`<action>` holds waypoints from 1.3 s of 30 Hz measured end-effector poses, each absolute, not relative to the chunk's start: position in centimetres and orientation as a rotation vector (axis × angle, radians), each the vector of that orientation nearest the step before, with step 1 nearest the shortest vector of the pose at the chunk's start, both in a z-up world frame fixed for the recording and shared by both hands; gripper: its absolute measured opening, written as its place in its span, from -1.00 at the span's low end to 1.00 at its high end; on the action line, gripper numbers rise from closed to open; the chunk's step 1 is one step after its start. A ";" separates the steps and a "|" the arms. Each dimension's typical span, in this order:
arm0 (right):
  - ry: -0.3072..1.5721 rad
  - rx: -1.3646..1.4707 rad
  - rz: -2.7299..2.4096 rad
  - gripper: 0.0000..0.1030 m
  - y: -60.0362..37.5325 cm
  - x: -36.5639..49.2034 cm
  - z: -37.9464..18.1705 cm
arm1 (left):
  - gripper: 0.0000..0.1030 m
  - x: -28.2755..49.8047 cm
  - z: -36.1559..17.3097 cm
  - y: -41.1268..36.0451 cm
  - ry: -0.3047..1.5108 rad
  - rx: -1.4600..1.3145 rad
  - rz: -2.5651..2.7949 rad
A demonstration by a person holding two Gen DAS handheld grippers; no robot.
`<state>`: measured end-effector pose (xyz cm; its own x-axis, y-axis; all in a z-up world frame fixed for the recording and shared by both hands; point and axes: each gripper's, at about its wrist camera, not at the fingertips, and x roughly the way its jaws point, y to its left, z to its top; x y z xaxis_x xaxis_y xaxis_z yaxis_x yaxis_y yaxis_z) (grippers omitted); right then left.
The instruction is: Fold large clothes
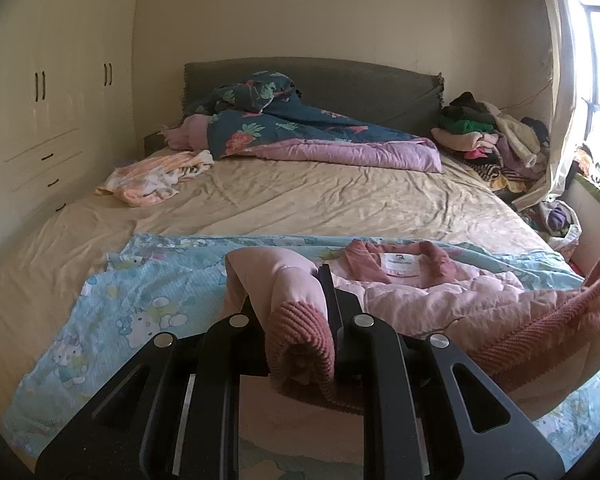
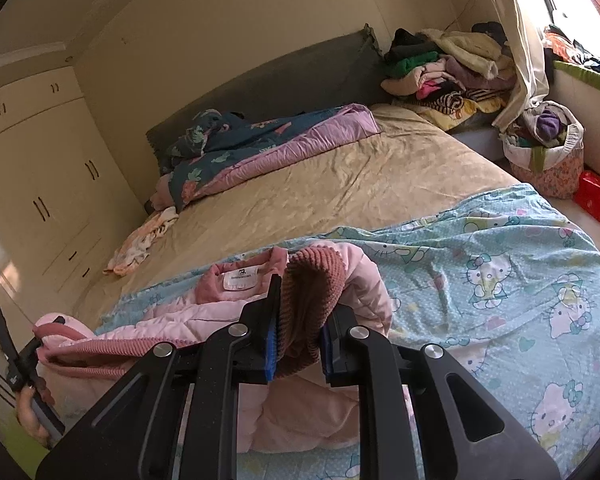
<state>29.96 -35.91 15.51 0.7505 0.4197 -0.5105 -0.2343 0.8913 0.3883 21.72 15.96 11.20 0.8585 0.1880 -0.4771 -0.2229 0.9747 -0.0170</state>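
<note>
Bedside fabric basket (image 2: 548, 172) full of clothes — each gripper (image 1: 300, 320) (image 2: 300, 320) clamped on a pink jacket (image 2: 188, 320) cuff.

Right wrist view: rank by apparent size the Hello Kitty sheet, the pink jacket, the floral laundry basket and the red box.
1. Hello Kitty sheet, though nearness inflates it.
2. Pink jacket, also close to the camera.
3. Floral laundry basket.
4. Red box, smallest, partly cut by the image edge.

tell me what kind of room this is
A bedroom in a home, most likely. A large bed with a grey headboard fills the room, built-in wardrobes line one wall, and a pile of clothes sits beside the bed near the window.
</note>
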 end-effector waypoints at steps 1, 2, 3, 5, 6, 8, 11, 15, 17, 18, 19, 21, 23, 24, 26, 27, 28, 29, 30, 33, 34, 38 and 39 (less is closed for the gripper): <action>0.630 0.307 0.363 -0.70 -35.9 30.3 15.4 | -0.80 22.0 11.1 16.0 0.496 -0.069 0.220; 0.635 0.303 0.359 -0.70 -35.8 30.7 15.3 | -0.80 22.3 10.9 16.1 0.499 -0.066 0.223; 0.639 0.302 0.357 -0.70 -35.7 31.1 15.3 | -0.80 22.6 10.8 16.2 0.504 -0.063 0.227; 0.653 0.302 0.348 -0.70 -35.6 32.0 14.9 | -0.80 23.3 10.5 16.3 0.512 -0.057 0.233; 0.659 0.304 0.344 -0.70 -35.6 32.3 14.7 | -0.80 23.5 10.3 16.4 0.515 -0.054 0.236; 0.670 0.304 0.334 -0.70 -35.6 33.1 14.2 | -0.80 24.0 10.0 16.4 0.521 -0.049 0.243; 0.688 0.299 0.317 -0.70 -35.5 34.3 13.2 | -0.79 24.6 9.6 16.5 0.525 -0.044 0.250; 0.704 0.289 0.314 -0.70 -35.4 35.4 12.2 | -0.79 25.4 8.8 16.7 0.535 -0.036 0.261; 0.716 0.291 0.312 -0.70 -35.3 36.1 11.6 | -0.79 25.7 8.5 16.7 0.537 -0.033 0.264; 0.721 0.292 0.313 -0.70 -35.3 36.2 11.4 | -0.79 25.9 8.3 16.6 0.539 -0.029 0.265; 0.727 0.293 0.313 -0.69 -35.3 36.5 11.1 | -0.79 26.0 8.2 16.6 0.540 -0.027 0.265; 0.735 0.309 0.322 -0.67 -35.5 37.0 10.6 | -0.79 26.3 7.9 16.6 0.541 -0.029 0.265; 0.748 0.335 0.331 -0.67 -35.7 37.6 10.0 | -0.78 26.4 7.9 16.6 0.542 -0.029 0.264; 0.753 0.342 0.333 -0.66 -35.8 37.8 9.8 | -0.78 26.5 7.8 16.6 0.542 -0.027 0.264; 0.765 0.355 0.334 -0.66 -36.0 38.2 9.4 | -0.78 26.7 7.7 16.5 0.543 -0.026 0.263; 0.773 0.363 0.333 -0.66 -36.1 38.5 9.1 | -0.78 27.0 7.5 16.4 0.544 -0.023 0.263; 0.778 0.367 0.333 -0.65 -36.1 38.6 8.9 | -0.78 27.2 7.4 16.4 0.546 -0.021 0.262; 0.781 0.368 0.333 -0.64 -36.0 38.7 8.9 | -0.78 27.3 7.3 16.3 0.548 -0.020 0.262; 0.788 0.373 0.336 -0.63 -36.0 39.0 8.6 | -0.78 27.5 7.2 16.3 0.550 -0.019 0.263; 0.803 0.396 0.345 -0.56 -36.2 39.4 8.1 | -0.78 28.1 6.8 16.2 0.556 -0.019 0.262; 0.809 0.408 0.352 -0.49 -36.3 39.6 8.0 | -0.78 28.1 6.7 16.2 0.558 -0.018 0.262; 0.806 0.399 0.361 -0.42 -36.2 39.7 8.2 | -0.78 28.3 6.7 16.1 0.553 -0.023 0.258; 0.805 0.393 0.364 -0.40 -36.1 39.7 8.2 | -0.78 28.3 6.7 16.0 0.551 -0.023 0.258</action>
